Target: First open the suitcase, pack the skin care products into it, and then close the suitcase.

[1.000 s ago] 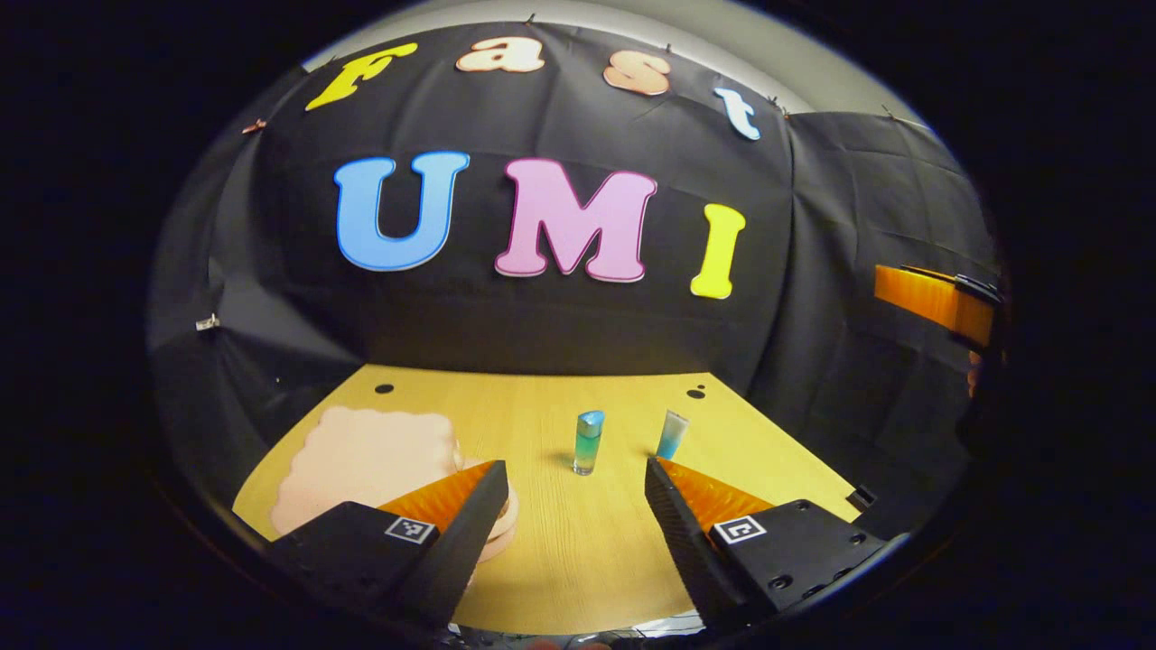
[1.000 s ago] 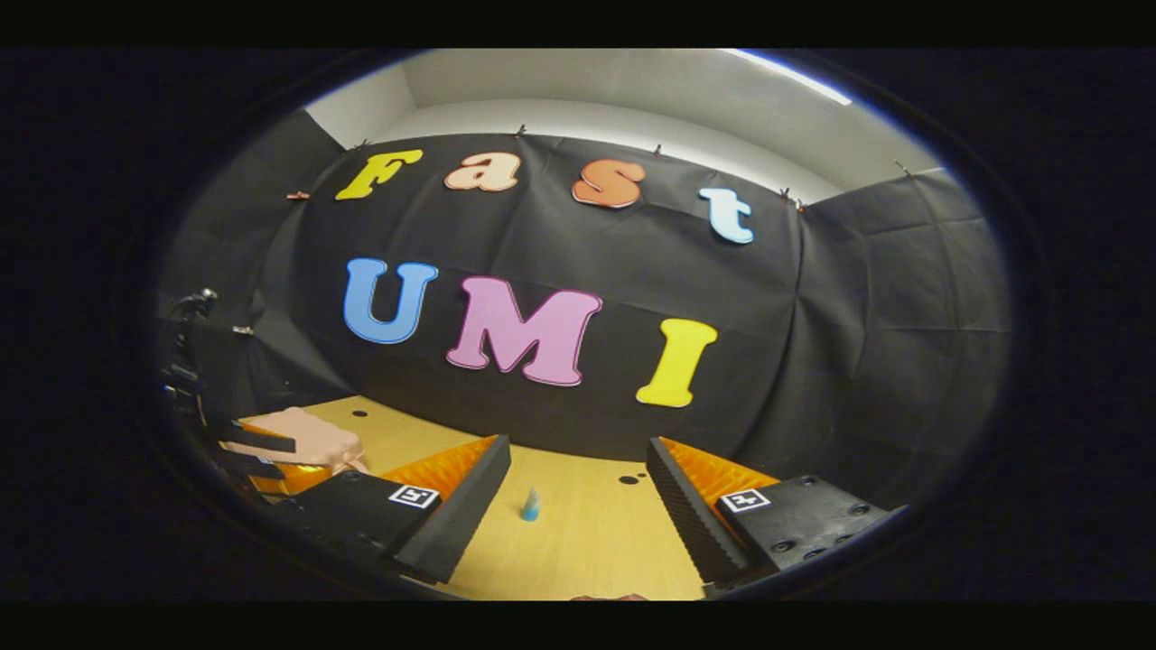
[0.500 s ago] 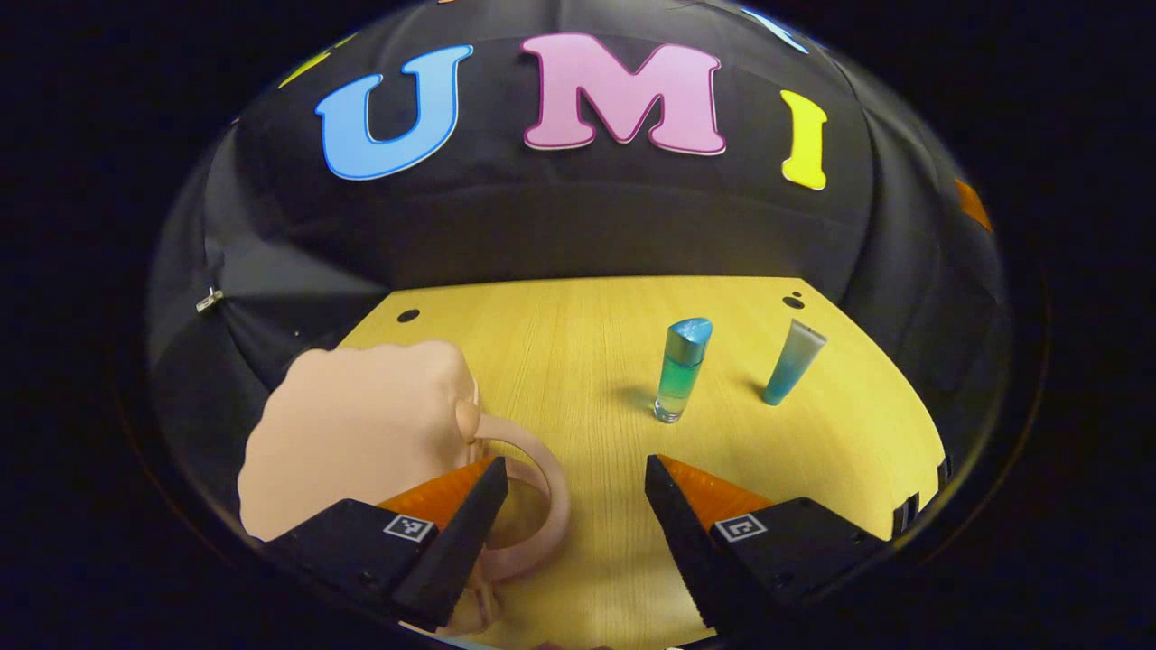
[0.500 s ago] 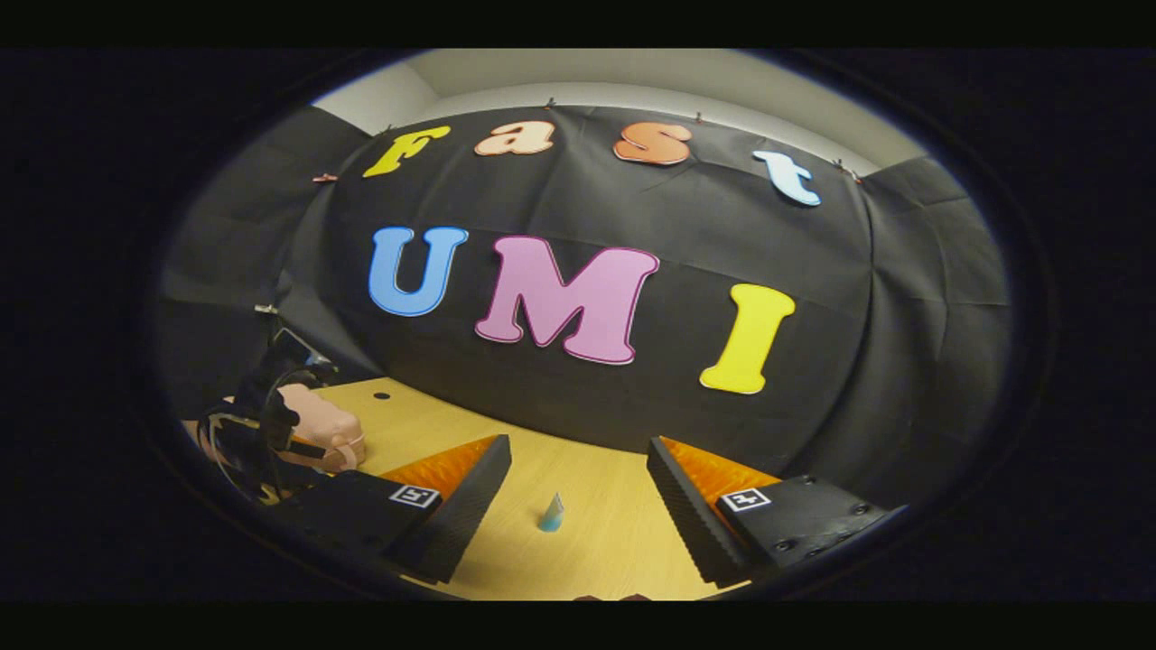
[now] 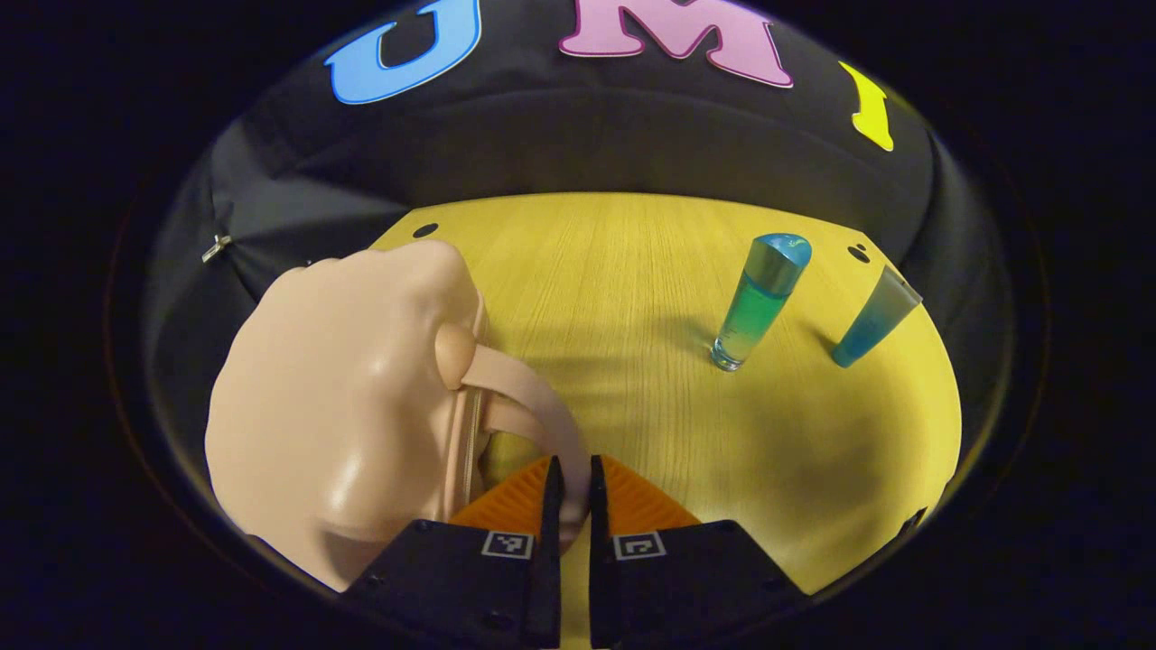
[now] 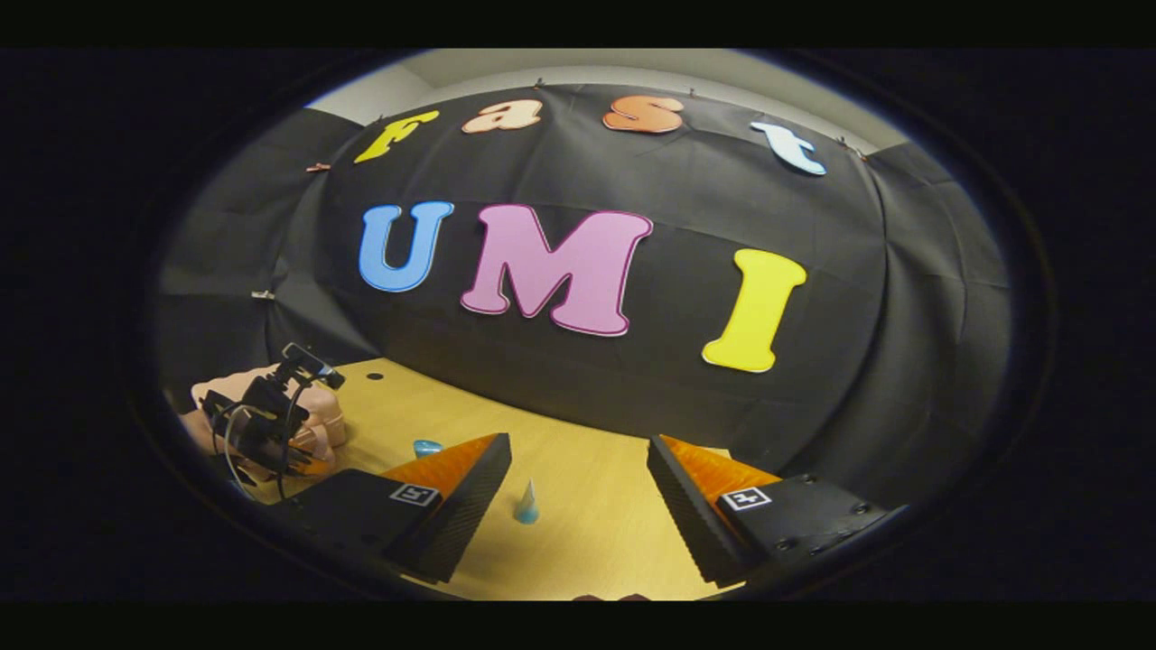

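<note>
On table (image 5: pixel 614 271), upright bottle (image 5: pixel 757 301)

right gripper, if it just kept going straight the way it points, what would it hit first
Probably the small blue tube standing on the table, between the open right gripper fingers; depth is hard to judge.

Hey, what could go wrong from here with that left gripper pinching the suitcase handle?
The left gripper is shut on the thin handle of the suitcase; the strap might slip free when pulled. The suitcase looks closed, so tugging may drag it across the table toward the upright bottle and tube.
</note>
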{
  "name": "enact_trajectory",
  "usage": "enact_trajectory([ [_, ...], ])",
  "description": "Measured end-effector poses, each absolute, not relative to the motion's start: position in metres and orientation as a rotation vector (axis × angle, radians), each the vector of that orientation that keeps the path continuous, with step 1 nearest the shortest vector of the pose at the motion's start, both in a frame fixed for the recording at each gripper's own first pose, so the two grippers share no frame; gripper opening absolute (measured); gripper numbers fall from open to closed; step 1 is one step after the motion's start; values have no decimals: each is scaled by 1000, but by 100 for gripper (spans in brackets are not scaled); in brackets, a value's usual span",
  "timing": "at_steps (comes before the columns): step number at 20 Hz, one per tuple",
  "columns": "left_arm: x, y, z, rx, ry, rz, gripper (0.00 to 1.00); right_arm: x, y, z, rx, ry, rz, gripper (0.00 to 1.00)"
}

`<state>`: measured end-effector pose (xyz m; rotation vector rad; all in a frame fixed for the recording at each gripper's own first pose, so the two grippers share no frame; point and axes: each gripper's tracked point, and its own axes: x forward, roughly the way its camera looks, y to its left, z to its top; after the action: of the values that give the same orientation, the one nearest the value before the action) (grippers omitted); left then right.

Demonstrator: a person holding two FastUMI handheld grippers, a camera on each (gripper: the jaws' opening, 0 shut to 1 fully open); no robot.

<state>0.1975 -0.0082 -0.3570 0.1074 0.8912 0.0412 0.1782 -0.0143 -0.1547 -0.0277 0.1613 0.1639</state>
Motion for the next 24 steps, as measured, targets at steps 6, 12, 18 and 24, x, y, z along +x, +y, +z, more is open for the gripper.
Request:
enact_trajectory([
  [6,196,-9,-287,35,856,2,11,178,-26,-166,-28,178,141,98],
  [12,191,37,-192,28,798,-9,11,184,-23,-156,-17,159,122,98],
  [18,191,127,-119,-5,703,22,11,184,-13,-139,-34,146,76,95],
  [24,181,274,-68,76,597,123,11,176,13,-112,-32,147,-16,96],
])
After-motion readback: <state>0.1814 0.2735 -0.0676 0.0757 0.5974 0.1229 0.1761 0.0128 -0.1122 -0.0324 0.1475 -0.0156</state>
